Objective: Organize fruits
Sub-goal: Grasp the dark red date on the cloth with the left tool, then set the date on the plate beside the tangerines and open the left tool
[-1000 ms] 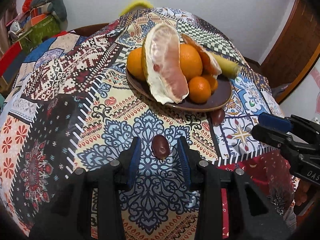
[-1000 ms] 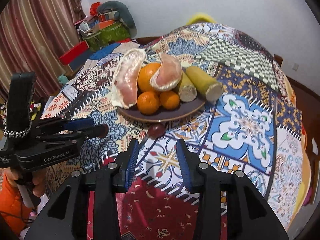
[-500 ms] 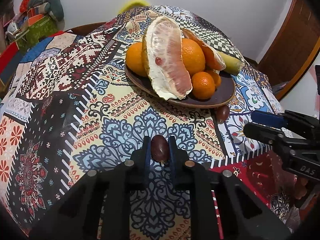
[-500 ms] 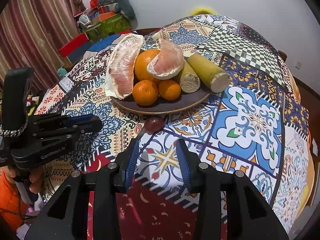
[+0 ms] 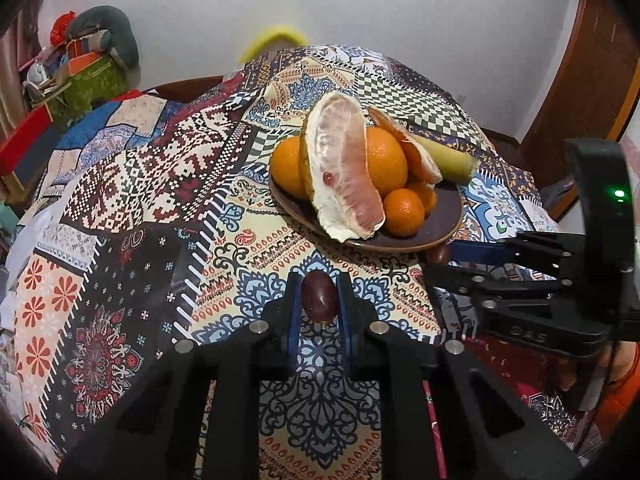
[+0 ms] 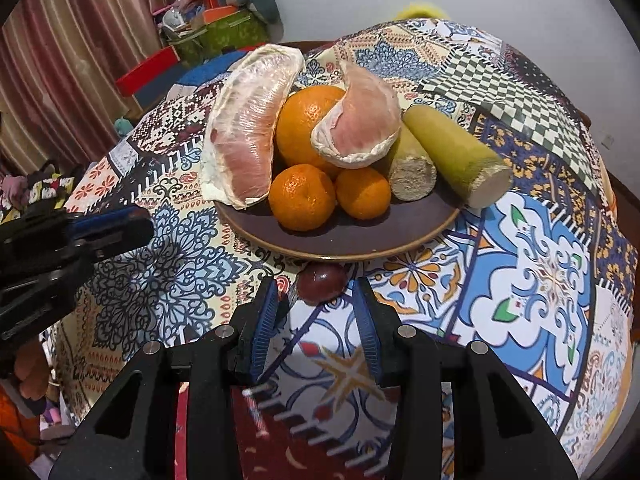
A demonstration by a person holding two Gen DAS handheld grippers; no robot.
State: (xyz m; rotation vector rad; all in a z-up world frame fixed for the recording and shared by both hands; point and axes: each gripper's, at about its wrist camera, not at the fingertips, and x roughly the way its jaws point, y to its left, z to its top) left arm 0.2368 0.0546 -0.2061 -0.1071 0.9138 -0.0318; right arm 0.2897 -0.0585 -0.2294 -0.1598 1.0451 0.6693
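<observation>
One date (image 5: pixel 319 293) clamped inside left gripper (image 5: pixel 319 300).

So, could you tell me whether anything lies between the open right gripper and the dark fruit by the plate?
Nothing visible does. The dark fruit lies on the cloth just ahead of the right gripper, against the plate's near rim, with only bare tablecloth between.

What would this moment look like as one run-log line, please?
left gripper: shut on date | right gripper: open, at second date | plate: full

White wall (image 5: pixel 400 8); striped curtain (image 6: pixel 48 80) left; wooden door (image 5: pixel 580 80), probably; patchwork tablecloth (image 5: pixel 140 184).
</observation>
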